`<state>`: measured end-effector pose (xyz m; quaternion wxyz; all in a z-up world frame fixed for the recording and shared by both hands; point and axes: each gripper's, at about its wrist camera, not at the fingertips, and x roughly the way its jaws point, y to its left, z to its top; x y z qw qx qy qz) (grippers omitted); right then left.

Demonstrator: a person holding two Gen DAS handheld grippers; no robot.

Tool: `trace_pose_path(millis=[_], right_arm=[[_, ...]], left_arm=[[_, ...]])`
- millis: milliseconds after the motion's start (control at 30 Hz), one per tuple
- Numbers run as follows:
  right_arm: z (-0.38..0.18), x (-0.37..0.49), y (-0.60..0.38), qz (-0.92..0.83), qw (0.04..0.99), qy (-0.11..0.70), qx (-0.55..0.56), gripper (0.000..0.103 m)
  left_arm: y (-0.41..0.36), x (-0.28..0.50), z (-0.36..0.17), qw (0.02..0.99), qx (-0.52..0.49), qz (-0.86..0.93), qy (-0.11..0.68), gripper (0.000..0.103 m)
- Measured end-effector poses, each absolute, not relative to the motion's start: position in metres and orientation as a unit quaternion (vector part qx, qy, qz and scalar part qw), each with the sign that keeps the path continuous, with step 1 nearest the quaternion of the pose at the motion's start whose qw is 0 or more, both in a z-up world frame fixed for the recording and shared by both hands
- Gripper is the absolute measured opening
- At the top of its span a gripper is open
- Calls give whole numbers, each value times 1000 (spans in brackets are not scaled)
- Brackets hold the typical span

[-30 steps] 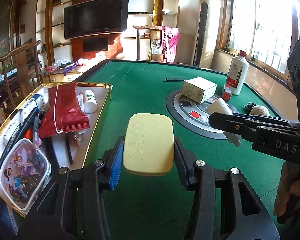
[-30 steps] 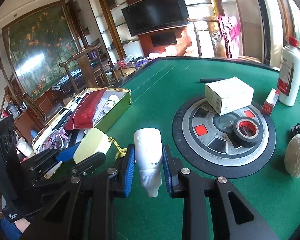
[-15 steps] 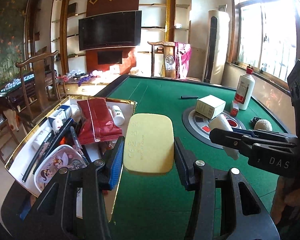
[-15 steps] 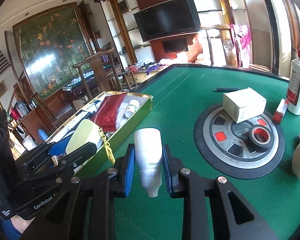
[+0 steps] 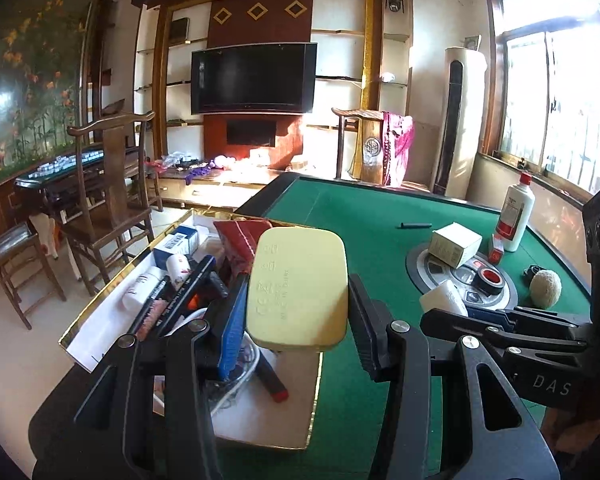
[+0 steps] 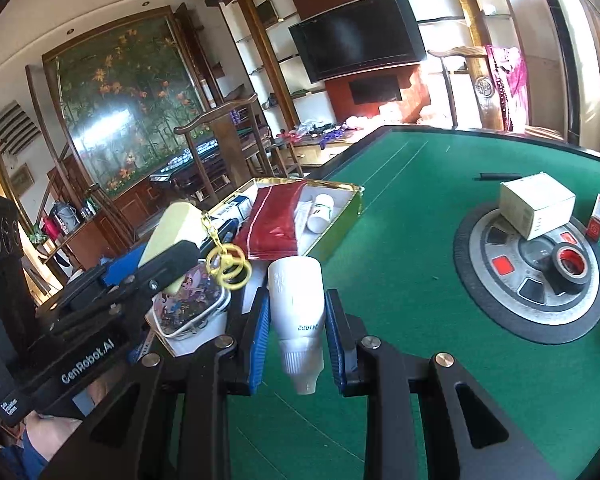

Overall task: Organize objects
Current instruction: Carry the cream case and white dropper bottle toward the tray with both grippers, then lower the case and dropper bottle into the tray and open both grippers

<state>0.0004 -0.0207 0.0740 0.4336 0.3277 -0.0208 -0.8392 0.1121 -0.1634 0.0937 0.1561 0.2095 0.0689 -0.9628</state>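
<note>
The left gripper (image 5: 298, 308) is clamped on a pale yellow case (image 5: 298, 288), holding it upright above the near end of the gold-edged box (image 5: 100, 308). The right gripper (image 6: 296, 344) pinches a white bottle (image 6: 298, 312) by its body, nozzle pointing back toward the handle, just beside that box over the green bench (image 6: 400, 240).

The box, the landmark here, sits on the bench's corner and is already crowded: a red pouch (image 6: 274, 220) lies across its far half, a cartoon-printed pouch (image 6: 188, 308) fills its near end, and pens and small tubes lie between them. Well away from the box, on the round panel at the bench's middle, rest a white carton (image 6: 536, 210) and a tape roll (image 6: 570, 270).

My worry is the landing. With so little bare floor in the box, the case could come down on the clutter and tip or slide out over the rim. Its yellow keyring chain (image 6: 224, 258) dangles loose and could snag on the box's contents. The two grippers are also close together, so a knock between them could loosen the bottle.
</note>
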Motion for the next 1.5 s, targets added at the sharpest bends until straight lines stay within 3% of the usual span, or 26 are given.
trace_pose_path(millis=[600,1500], right_arm=[[71,23,-101,-814,474,4,334,26],[45,18,-143,-805,468,32,363,26]], left_arm=[[-230,124,74,209,215,-948,102,47],[-264,117,52,217,242,-937,127,47]])
